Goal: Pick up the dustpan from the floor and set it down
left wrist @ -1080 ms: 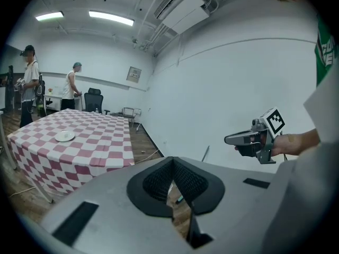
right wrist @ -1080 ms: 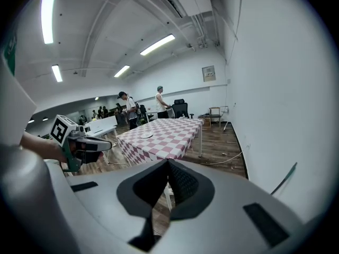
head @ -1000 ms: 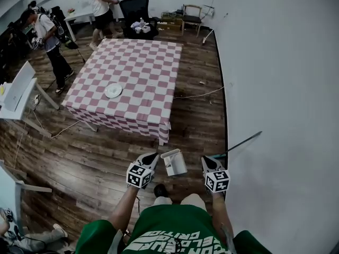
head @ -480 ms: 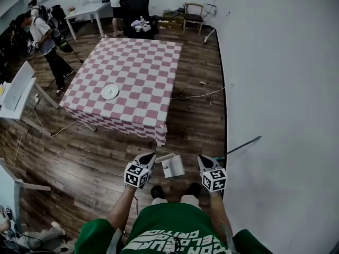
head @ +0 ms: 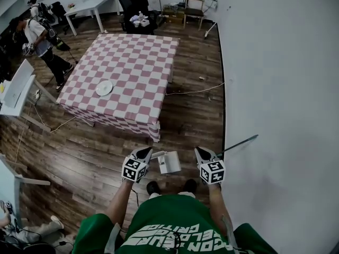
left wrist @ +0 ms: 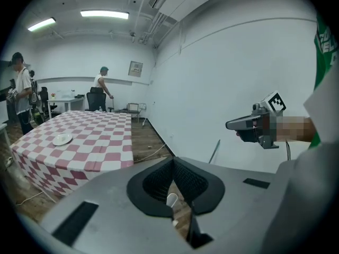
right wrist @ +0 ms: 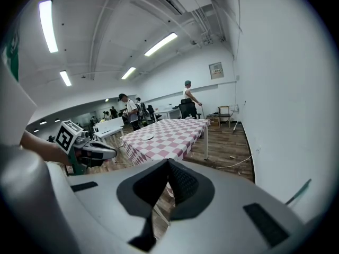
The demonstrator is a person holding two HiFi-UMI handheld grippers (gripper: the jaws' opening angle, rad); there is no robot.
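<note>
The white dustpan (head: 169,163) lies on the wooden floor just in front of my shoes, between the two grippers. Its short handle points left toward my left gripper (head: 144,151), which hangs close beside it, apart from it and shut on nothing. In the left gripper view a bit of the white handle (left wrist: 171,200) shows below the closed left gripper (left wrist: 172,165). My right gripper (head: 200,151) hovers to the right of the pan, its pads together and empty. The right gripper view looks past the closed right gripper (right wrist: 168,165) toward the table.
A table with a pink-and-white checked cloth (head: 127,62) stands ahead, a white plate (head: 104,88) on it. The white wall runs along the right, with a dark stick (head: 238,143) leaning at its foot and a cable (head: 196,91) on the floor. People (head: 39,36) and desks (head: 16,89) occupy the left and back.
The checked table has drifted up and left in the head view and my shoes have come into sight. Both grippers have shifted slightly left, still flanking the dustpan.
</note>
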